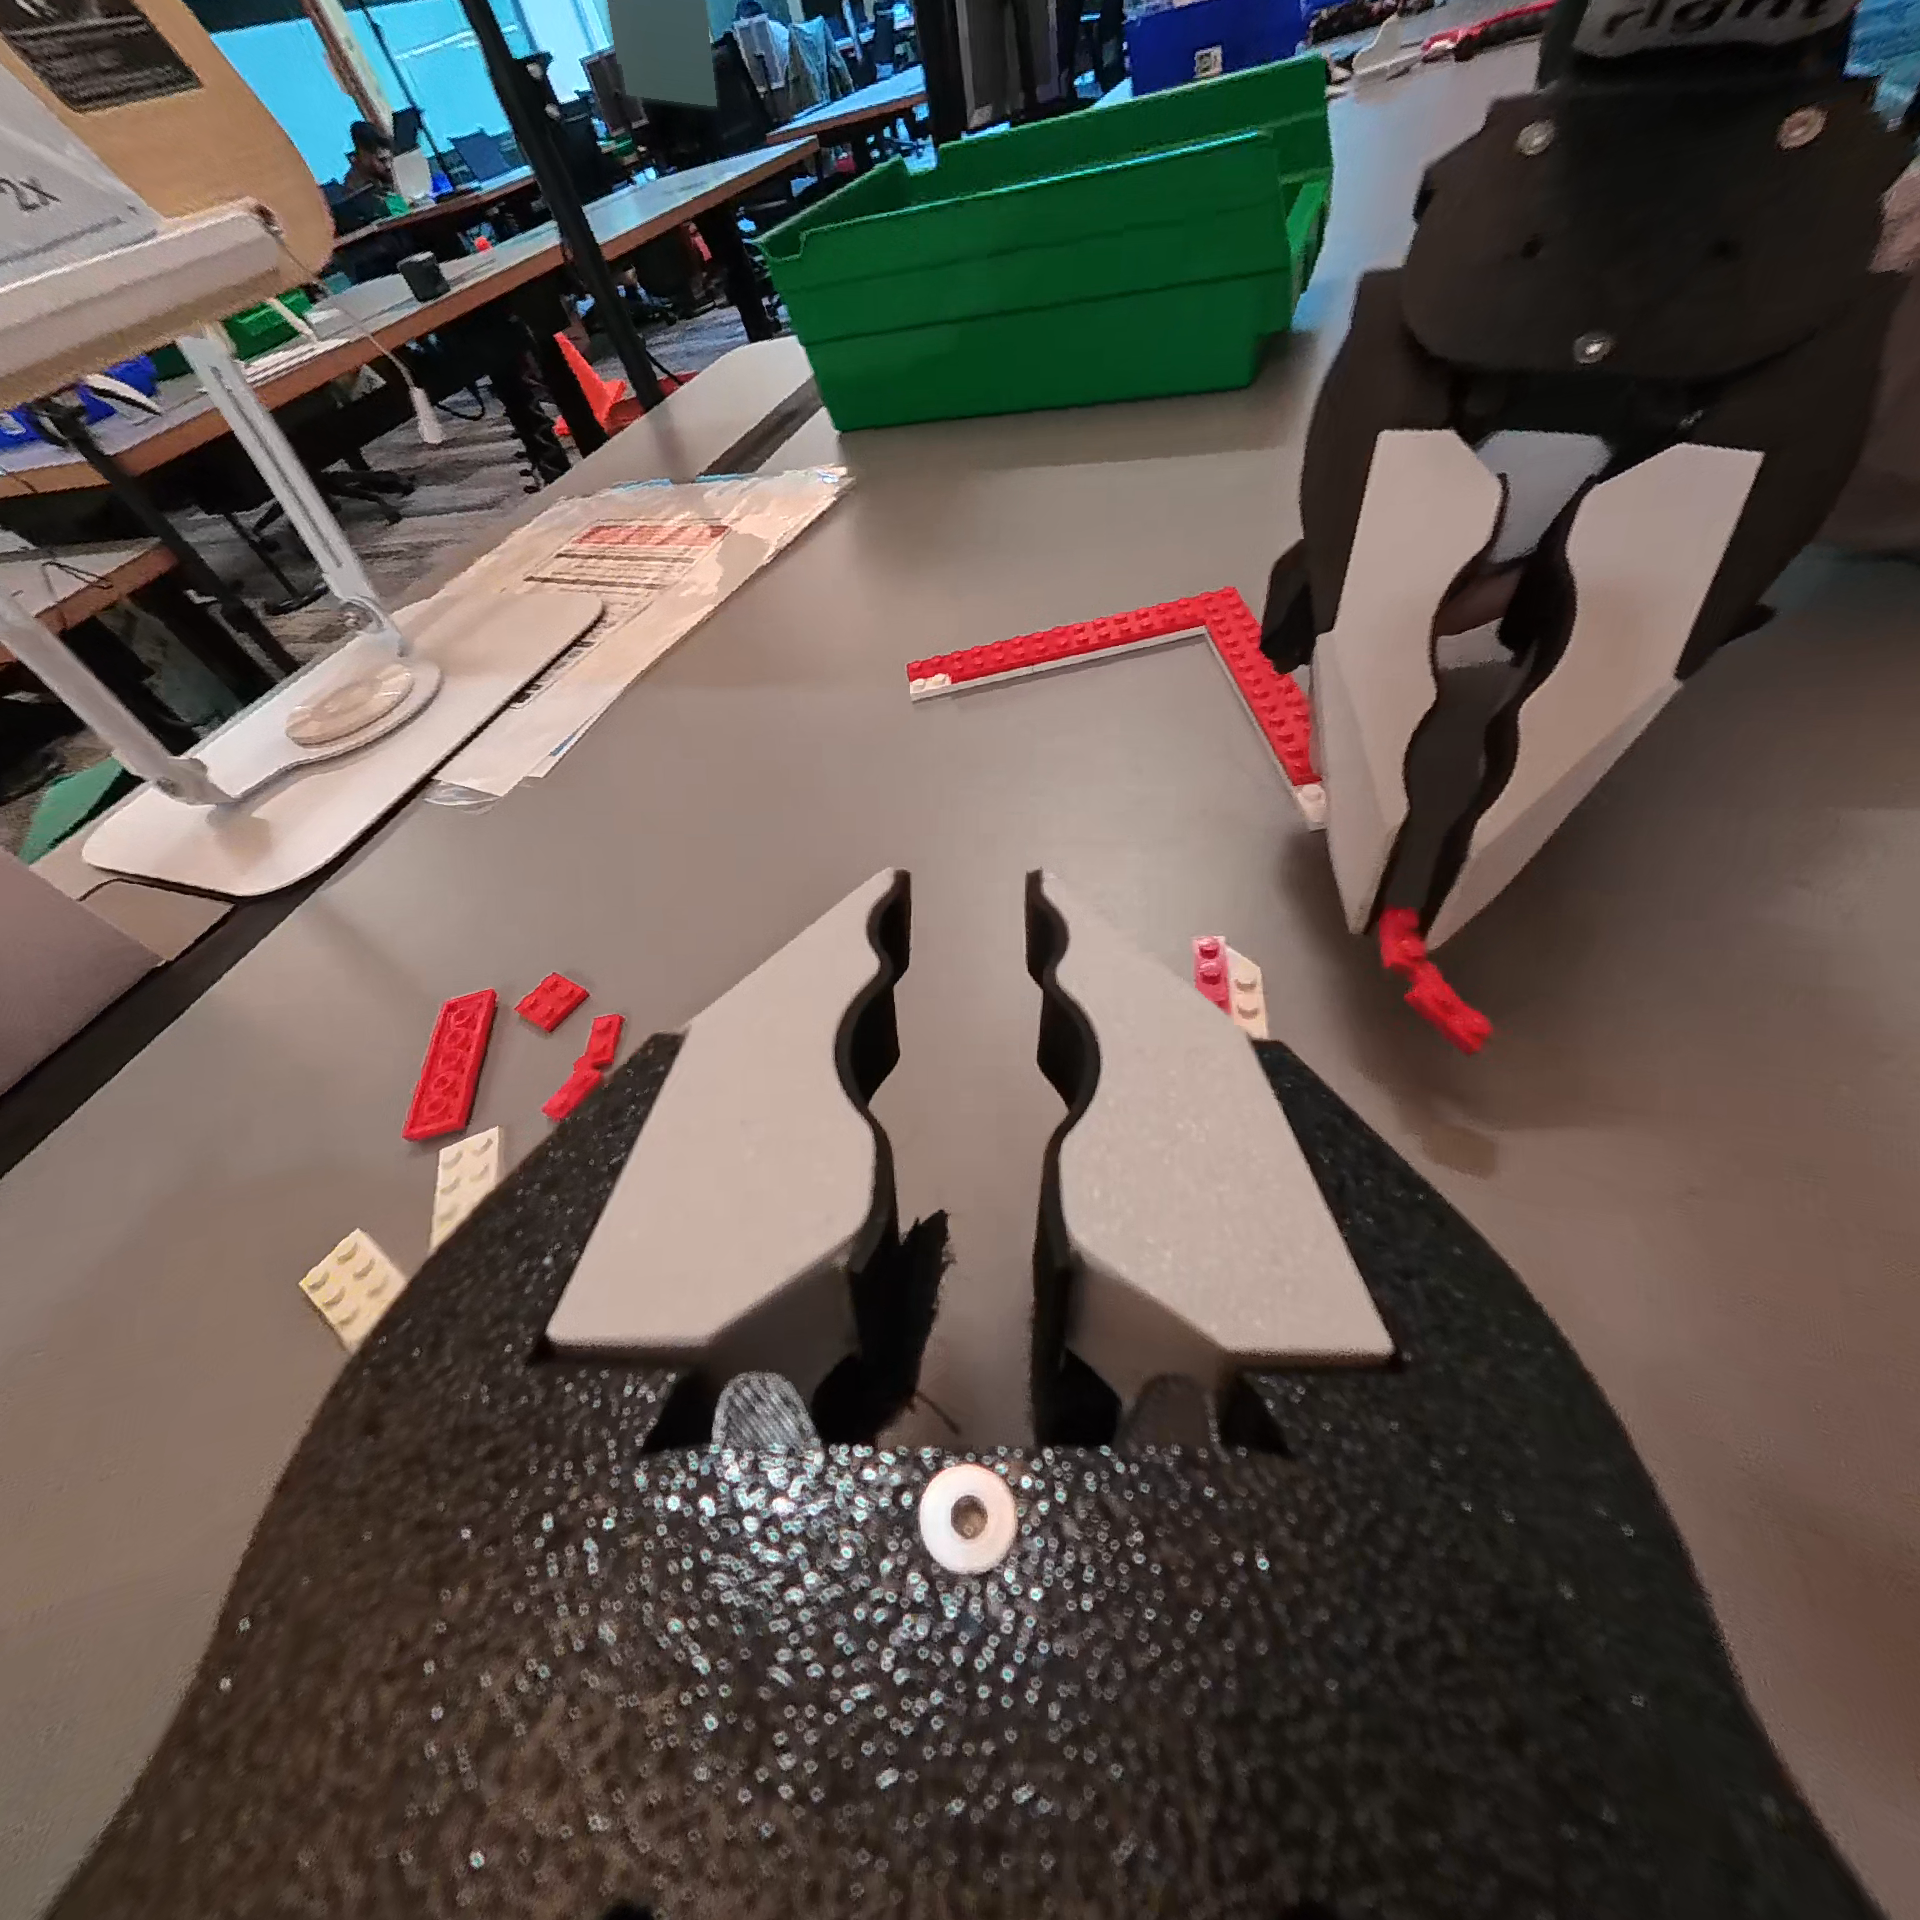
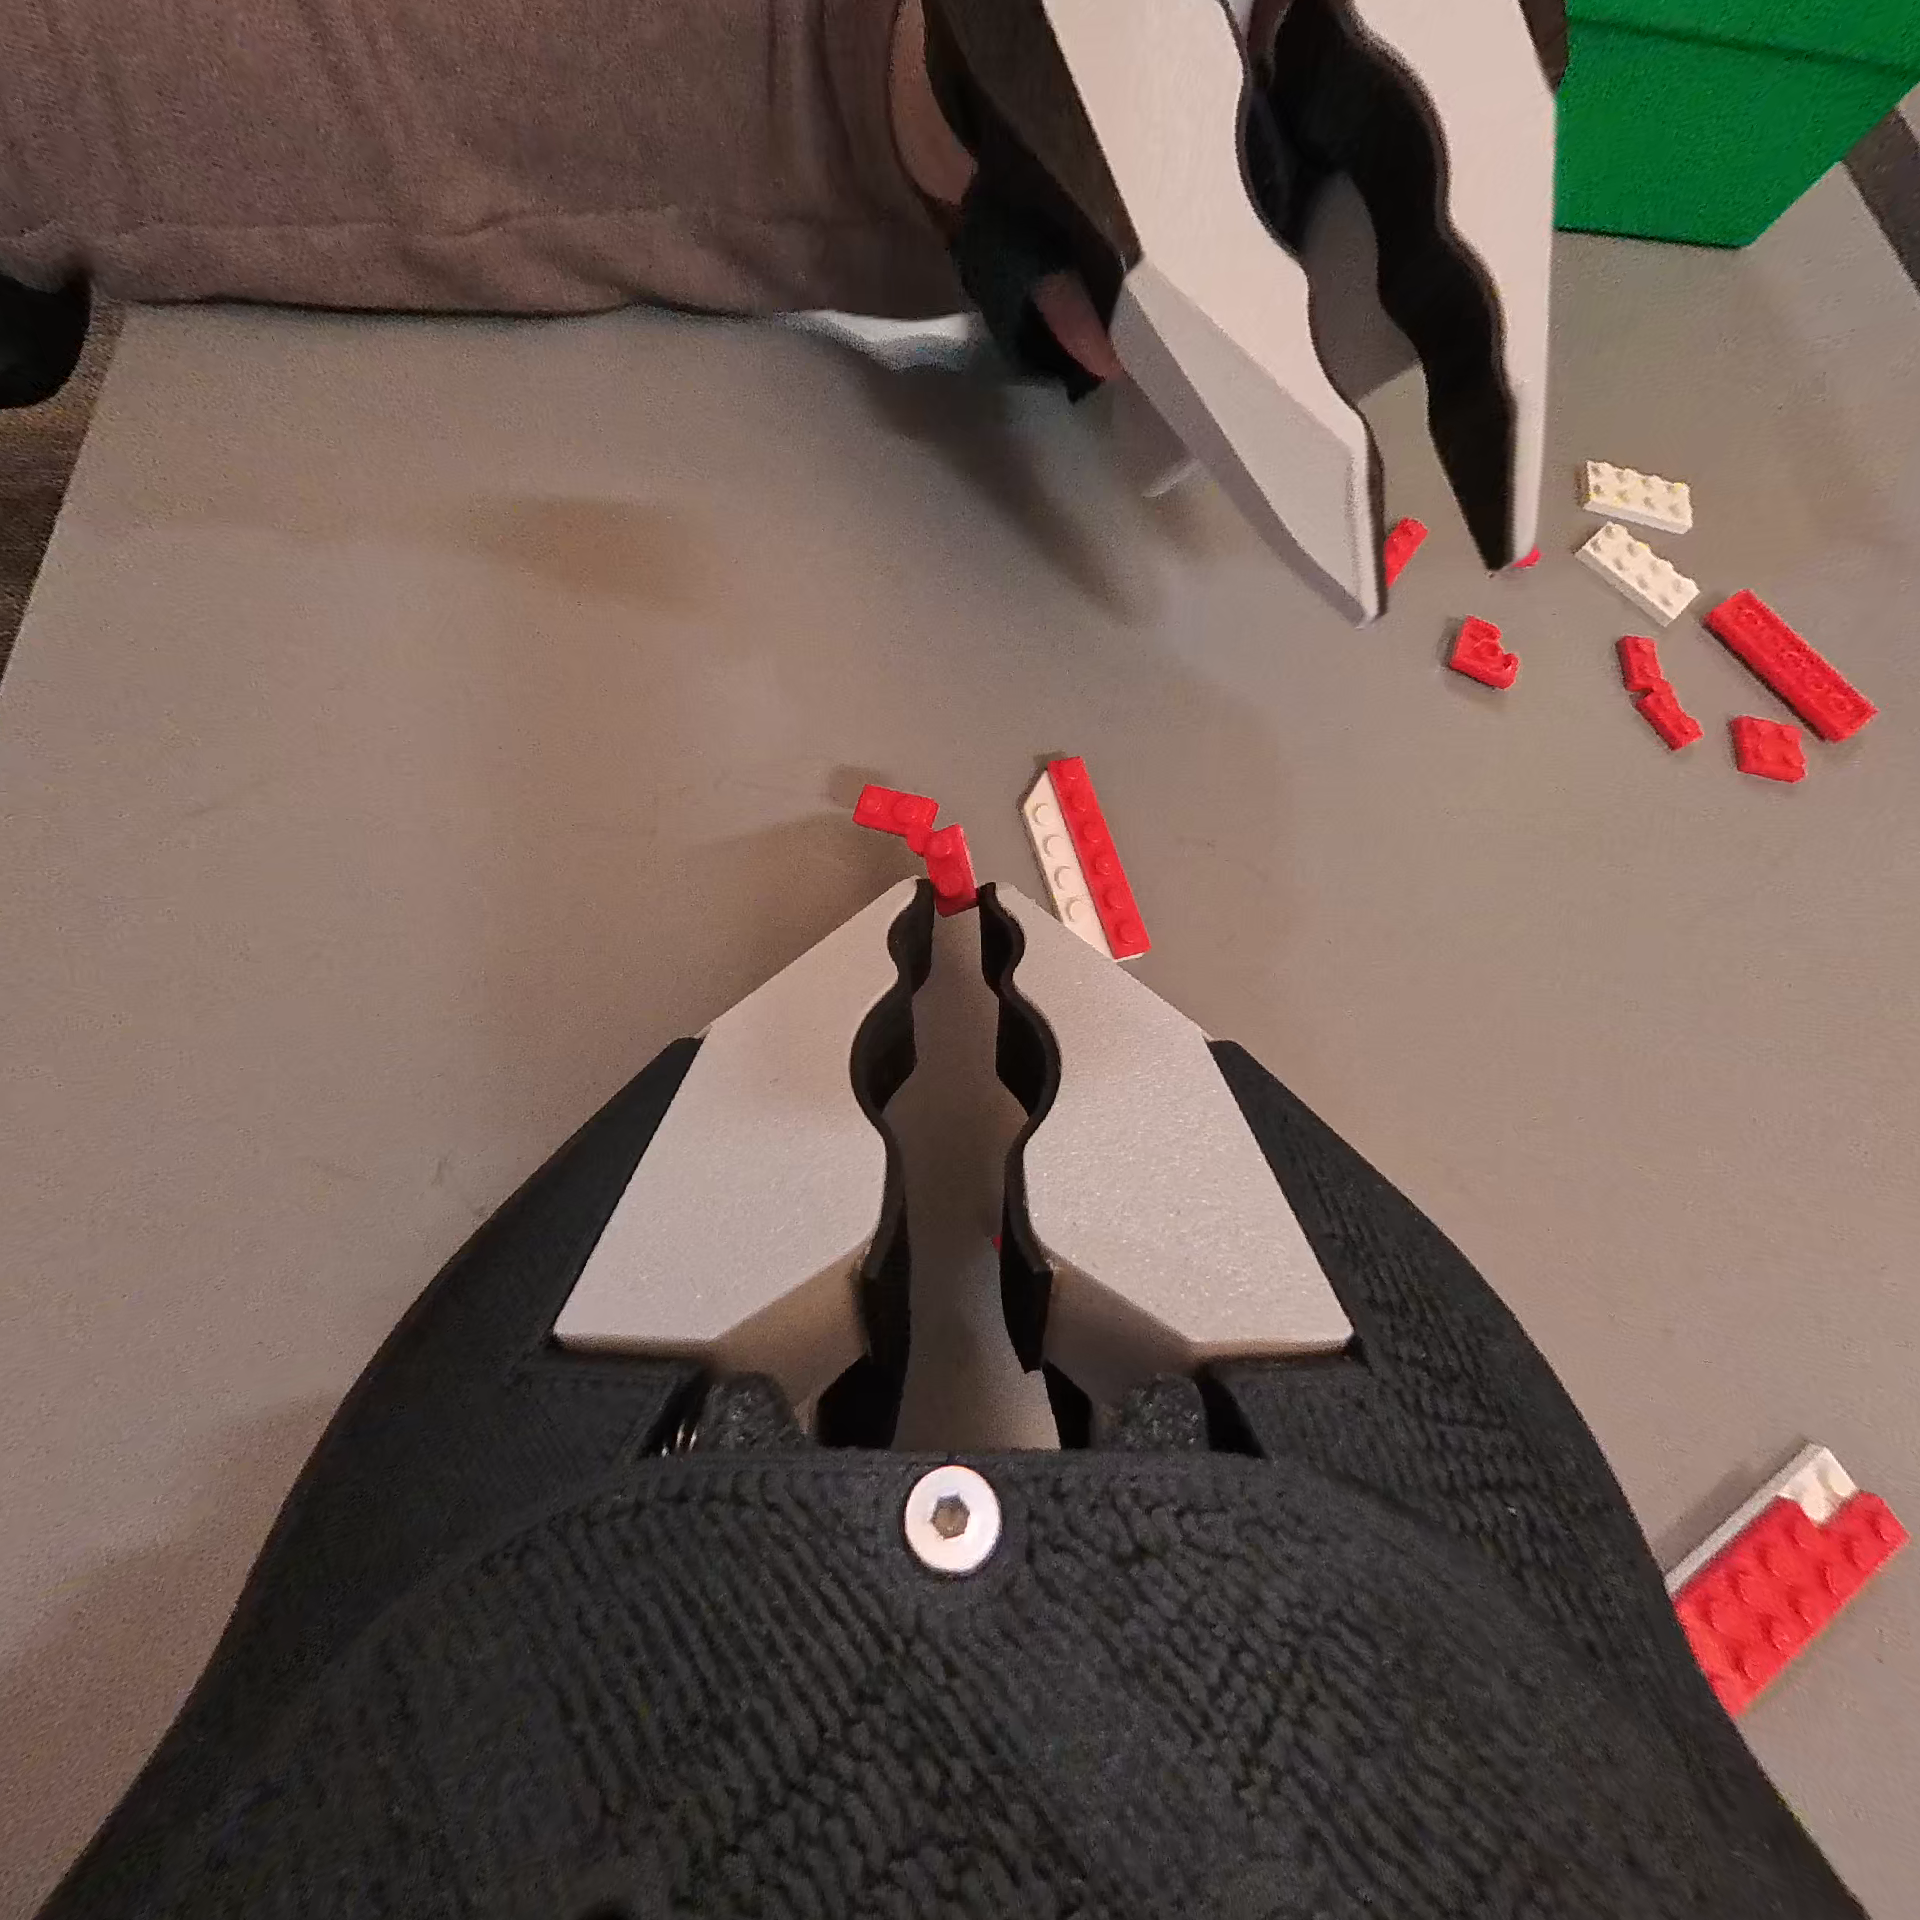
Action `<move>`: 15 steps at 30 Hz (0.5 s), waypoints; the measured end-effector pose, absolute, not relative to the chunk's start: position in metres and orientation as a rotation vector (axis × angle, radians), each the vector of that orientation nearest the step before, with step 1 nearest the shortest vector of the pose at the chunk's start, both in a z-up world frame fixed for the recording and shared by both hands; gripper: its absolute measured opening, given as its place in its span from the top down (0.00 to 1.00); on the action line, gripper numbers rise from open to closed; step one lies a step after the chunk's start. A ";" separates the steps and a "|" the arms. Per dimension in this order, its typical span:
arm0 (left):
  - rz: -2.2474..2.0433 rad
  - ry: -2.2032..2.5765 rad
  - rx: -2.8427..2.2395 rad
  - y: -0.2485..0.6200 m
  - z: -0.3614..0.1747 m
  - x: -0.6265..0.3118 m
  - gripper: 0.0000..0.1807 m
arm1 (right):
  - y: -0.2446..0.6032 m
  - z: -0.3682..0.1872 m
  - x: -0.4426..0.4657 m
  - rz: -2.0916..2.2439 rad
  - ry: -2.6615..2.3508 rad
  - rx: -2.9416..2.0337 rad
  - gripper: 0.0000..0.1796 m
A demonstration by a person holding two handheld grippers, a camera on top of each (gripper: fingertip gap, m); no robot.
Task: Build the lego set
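My right gripper (image 2: pixel 953 891) is shut on a small red hinged lego piece (image 2: pixel 948 868), which sticks out past its fingertips just above the grey table. The left wrist view shows that gripper (image 1: pixel 1405 923) holding the same piece (image 1: pixel 1439 992) at the right. My left gripper (image 1: pixel 966 883) is open and empty, low over the table; the right wrist view shows it (image 2: pixel 1439 584) above loose pieces. An L-shaped red and white lego frame (image 1: pixel 1101 636) lies behind; its end shows at the lower right of the right wrist view (image 2: pixel 1777 1600). A red and white strip (image 2: pixel 1086 857) lies beside the right fingertips.
Loose red plates (image 1: pixel 452 1065) and white plates (image 1: pixel 468 1179) lie left of my left gripper. Stacked green bins (image 1: pixel 1039 281) stand at the back. A lamp base (image 1: pixel 260 790) and a plastic bag with paper (image 1: pixel 644 582) sit at the left. A person's sleeve (image 2: pixel 416 156) lies along the table edge. Left tips to right tips: about 10 cm. My right tips are about 45 cm from the lamp base (image 1: pixel 260 790), my left tips only 40 cm.
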State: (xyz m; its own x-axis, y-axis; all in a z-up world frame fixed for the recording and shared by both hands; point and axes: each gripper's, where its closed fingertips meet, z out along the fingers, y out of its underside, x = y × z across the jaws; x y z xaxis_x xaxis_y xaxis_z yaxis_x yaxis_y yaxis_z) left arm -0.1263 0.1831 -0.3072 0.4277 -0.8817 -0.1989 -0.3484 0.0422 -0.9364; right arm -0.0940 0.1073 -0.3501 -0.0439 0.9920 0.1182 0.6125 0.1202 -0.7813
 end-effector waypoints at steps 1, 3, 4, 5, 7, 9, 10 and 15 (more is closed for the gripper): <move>-0.605 1.136 -1.534 0.180 -0.307 -0.125 0.89 | 0.107 -0.350 -0.094 0.726 -1.736 -1.567 0.96; -0.653 1.167 -1.543 0.174 -0.308 -0.123 0.89 | 0.107 -0.352 -0.094 0.714 -1.742 -1.569 0.96; -0.669 1.182 -1.557 0.171 -0.310 -0.123 0.89 | 0.108 -0.354 -0.094 0.707 -1.747 -1.572 0.96; -0.675 1.195 -1.567 0.170 -0.312 -0.122 0.89 | 0.108 -0.355 -0.094 0.700 -1.751 -1.575 0.96; -0.678 1.211 -1.583 0.169 -0.316 -0.122 0.90 | 0.107 -0.357 -0.095 0.697 -1.761 -1.580 0.96; -0.678 1.218 -1.595 0.168 -0.319 -0.121 0.90 | 0.105 -0.359 -0.097 0.699 -1.766 -1.585 0.96; -0.676 1.222 -1.599 0.168 -0.321 -0.121 0.90 | 0.104 -0.360 -0.097 0.702 -1.772 -1.588 0.96; -0.670 1.231 -1.613 0.169 -0.324 -0.121 0.91 | 0.101 -0.366 -0.099 0.699 -1.812 -1.601 0.96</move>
